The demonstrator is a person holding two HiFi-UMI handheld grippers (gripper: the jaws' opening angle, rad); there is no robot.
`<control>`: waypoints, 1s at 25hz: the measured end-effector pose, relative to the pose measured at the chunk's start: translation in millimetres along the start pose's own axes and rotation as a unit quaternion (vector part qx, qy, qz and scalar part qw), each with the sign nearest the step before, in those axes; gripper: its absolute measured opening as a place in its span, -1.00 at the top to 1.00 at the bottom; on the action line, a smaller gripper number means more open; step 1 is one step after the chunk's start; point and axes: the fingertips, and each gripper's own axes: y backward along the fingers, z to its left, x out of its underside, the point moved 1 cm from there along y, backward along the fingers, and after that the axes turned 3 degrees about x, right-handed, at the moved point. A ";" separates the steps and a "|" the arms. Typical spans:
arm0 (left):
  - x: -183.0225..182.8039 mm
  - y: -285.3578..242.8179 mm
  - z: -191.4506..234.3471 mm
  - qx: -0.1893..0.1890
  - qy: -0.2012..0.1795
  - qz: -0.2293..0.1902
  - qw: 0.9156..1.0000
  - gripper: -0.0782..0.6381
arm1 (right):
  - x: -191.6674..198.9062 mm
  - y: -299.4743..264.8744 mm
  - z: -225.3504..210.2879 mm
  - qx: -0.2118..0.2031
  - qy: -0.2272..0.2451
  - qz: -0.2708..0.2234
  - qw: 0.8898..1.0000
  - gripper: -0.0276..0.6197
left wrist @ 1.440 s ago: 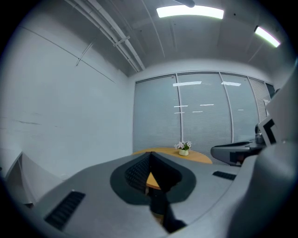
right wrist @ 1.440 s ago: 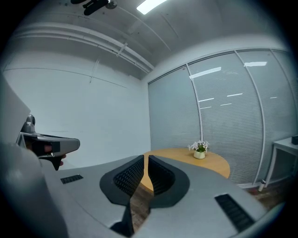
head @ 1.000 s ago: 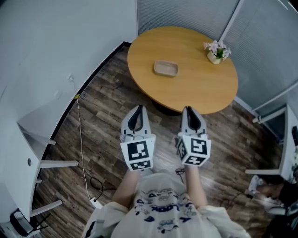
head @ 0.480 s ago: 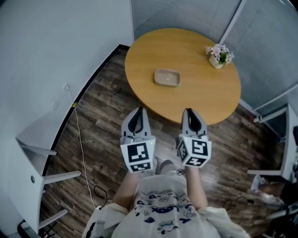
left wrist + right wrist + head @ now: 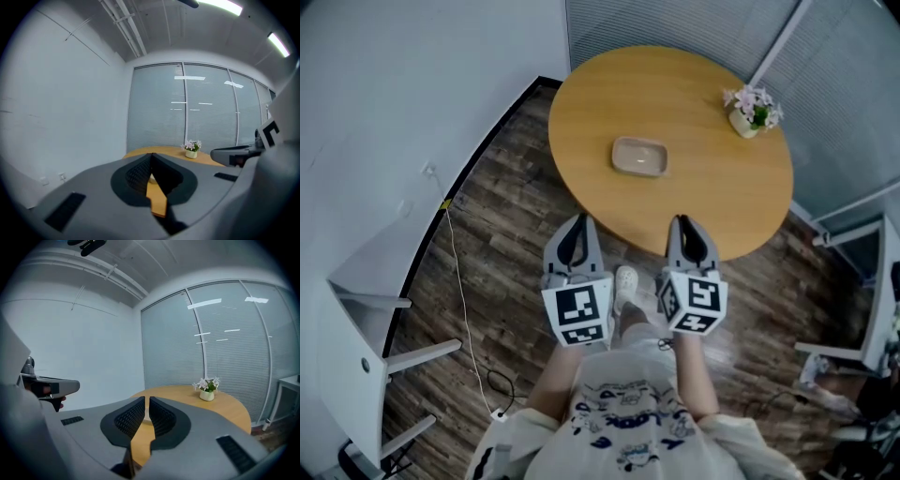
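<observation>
A round wooden table (image 5: 694, 202) stands just ahead of me, with a shallow beige dish (image 5: 638, 157) near its middle and a small pot of flowers (image 5: 752, 108) at its far right. My left gripper (image 5: 574, 223) hovers over the floor just short of the table's near edge, shut and empty. My right gripper (image 5: 687, 223) is over that near edge, also shut and empty. In the left gripper view the left gripper (image 5: 150, 156) points at the table (image 5: 211, 159) and flowers (image 5: 191, 149). The right gripper (image 5: 146, 400) faces the table (image 5: 225, 405) and flowers (image 5: 206, 391).
Dark wood-plank floor (image 5: 502, 202) lies below. White furniture (image 5: 366, 309) stands at the left by the wall, with a cable (image 5: 459, 291) trailing on the floor. Another white desk (image 5: 872, 309) is at the right. Blinds on glass walls (image 5: 853, 84) close off the far side. My shoe (image 5: 625, 281) shows between the grippers.
The table has come nearer to both grippers in all views, and a shoe now shows between them. Both grippers stay shut and side by side.
</observation>
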 end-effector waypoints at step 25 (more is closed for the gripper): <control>6.7 -189.5 9.6 -0.044 0.027 0.062 0.997 0.77 | -3.3 -209.5 -67.6 -0.053 -0.005 0.068 0.996 0.82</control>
